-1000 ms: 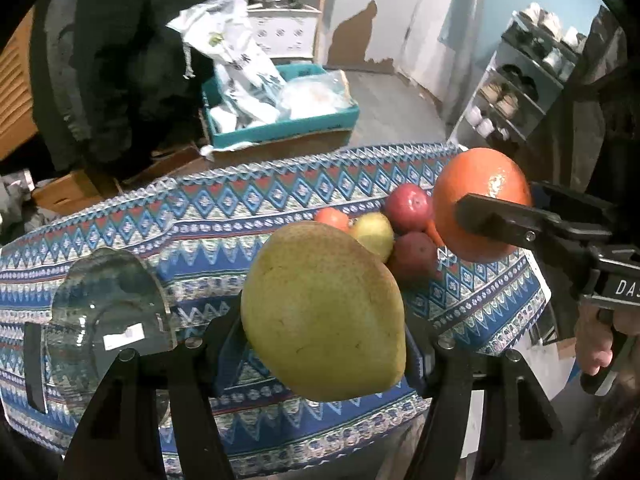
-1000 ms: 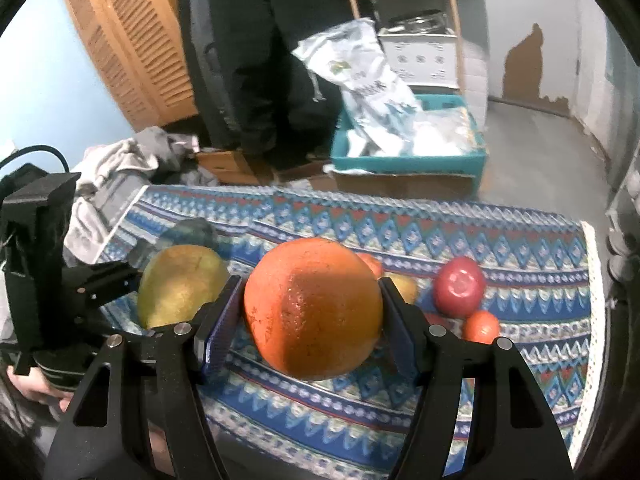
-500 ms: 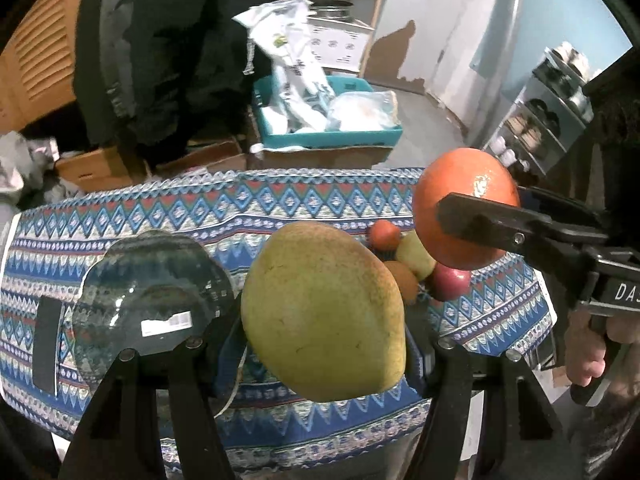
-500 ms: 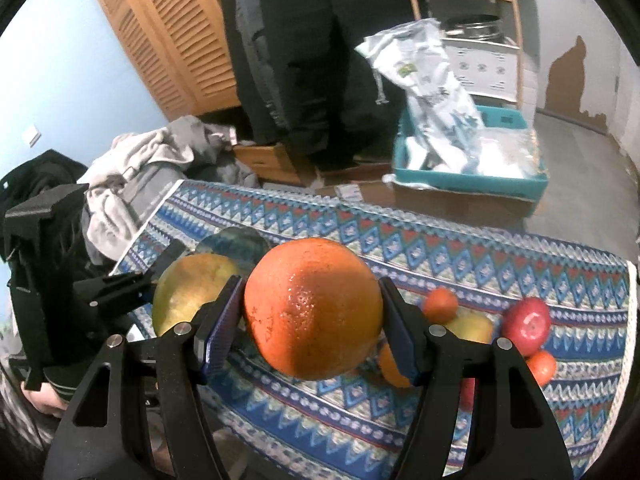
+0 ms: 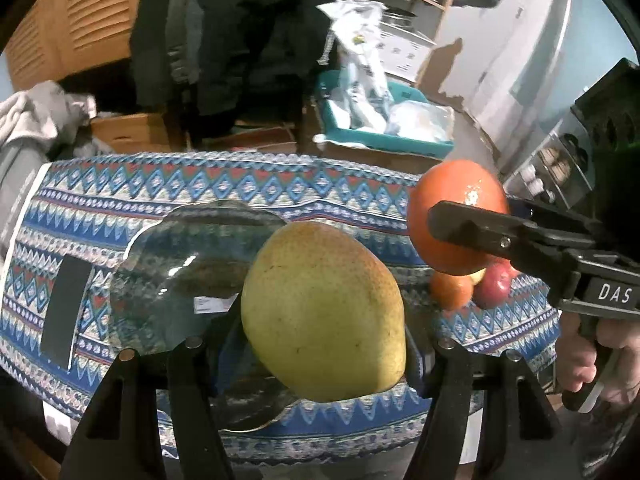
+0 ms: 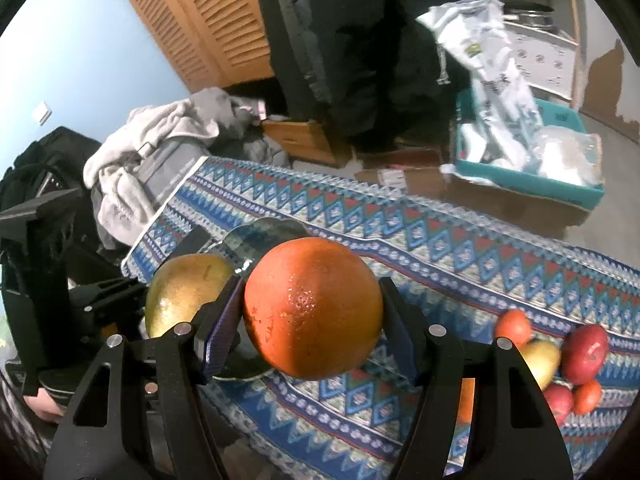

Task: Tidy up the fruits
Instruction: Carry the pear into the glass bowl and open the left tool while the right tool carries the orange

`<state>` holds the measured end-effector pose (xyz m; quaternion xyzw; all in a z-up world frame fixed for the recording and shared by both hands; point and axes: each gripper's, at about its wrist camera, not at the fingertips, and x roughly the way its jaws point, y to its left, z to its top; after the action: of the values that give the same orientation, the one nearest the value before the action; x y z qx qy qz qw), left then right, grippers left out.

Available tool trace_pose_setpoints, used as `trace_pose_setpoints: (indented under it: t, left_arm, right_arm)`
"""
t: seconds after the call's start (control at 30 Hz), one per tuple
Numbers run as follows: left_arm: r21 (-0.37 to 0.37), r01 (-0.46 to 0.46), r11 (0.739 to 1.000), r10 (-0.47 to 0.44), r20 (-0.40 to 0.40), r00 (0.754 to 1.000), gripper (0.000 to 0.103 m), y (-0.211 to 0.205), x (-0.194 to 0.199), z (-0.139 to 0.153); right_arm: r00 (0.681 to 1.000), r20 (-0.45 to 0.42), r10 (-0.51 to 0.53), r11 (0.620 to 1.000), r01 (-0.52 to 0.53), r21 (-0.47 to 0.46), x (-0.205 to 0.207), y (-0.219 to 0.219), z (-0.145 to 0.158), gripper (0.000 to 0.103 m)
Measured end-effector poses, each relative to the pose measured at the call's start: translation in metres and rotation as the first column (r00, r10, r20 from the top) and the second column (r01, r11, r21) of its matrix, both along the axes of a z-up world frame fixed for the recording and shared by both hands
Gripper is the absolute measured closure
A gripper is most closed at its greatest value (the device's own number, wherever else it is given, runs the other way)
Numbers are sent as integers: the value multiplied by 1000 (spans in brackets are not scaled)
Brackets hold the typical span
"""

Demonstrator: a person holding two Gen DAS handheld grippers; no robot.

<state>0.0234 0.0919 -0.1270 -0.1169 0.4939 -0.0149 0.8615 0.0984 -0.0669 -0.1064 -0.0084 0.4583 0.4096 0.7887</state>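
My left gripper [image 5: 320, 336] is shut on a large yellow-green pear [image 5: 324, 312] and holds it above the near edge of a clear glass dish [image 5: 176, 264]. My right gripper [image 6: 312, 312] is shut on a big orange [image 6: 314, 306], to the right of the pear; the orange also shows in the left wrist view [image 5: 456, 208]. The pear shows at the left in the right wrist view [image 6: 184, 292], with the dish [image 6: 260, 236] behind it. Several loose fruits [image 6: 560, 360] lie at the table's right end.
The table wears a blue patterned cloth [image 5: 240, 188]. A dark flat rectangle [image 5: 64, 312] lies left of the dish. Behind the table stand a teal bin with bags [image 5: 380, 120], a dark-clothed person [image 6: 360, 40], a laundry pile [image 6: 160, 140] and wooden louvre doors [image 6: 208, 16].
Both grippers have swung left along the table with their fruit. The glass dish now lies right under the pear, and the loose fruit pile has slid off to the right.
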Motion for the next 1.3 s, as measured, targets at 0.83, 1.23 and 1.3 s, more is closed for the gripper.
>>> trace_pose_setpoints:
  t: [0.83,1.23,1.3]
  left_arm:
    - [-34,-186,982,171,-263,949,36,78,-10,-101]
    - [-56,-213,975,175,-393,903,36,75,-10,-144]
    - [-54,-208,977,170,-397,902,35,74,-10,-143]
  right_arm:
    - [982,-141,122,981,-142,-134,-10,102,-72,36]
    - [975,-192,113,972,-148,-181,-13,105,-97,36]
    - [975,-193,111,973,-147,-179,-12,104,-98,36]
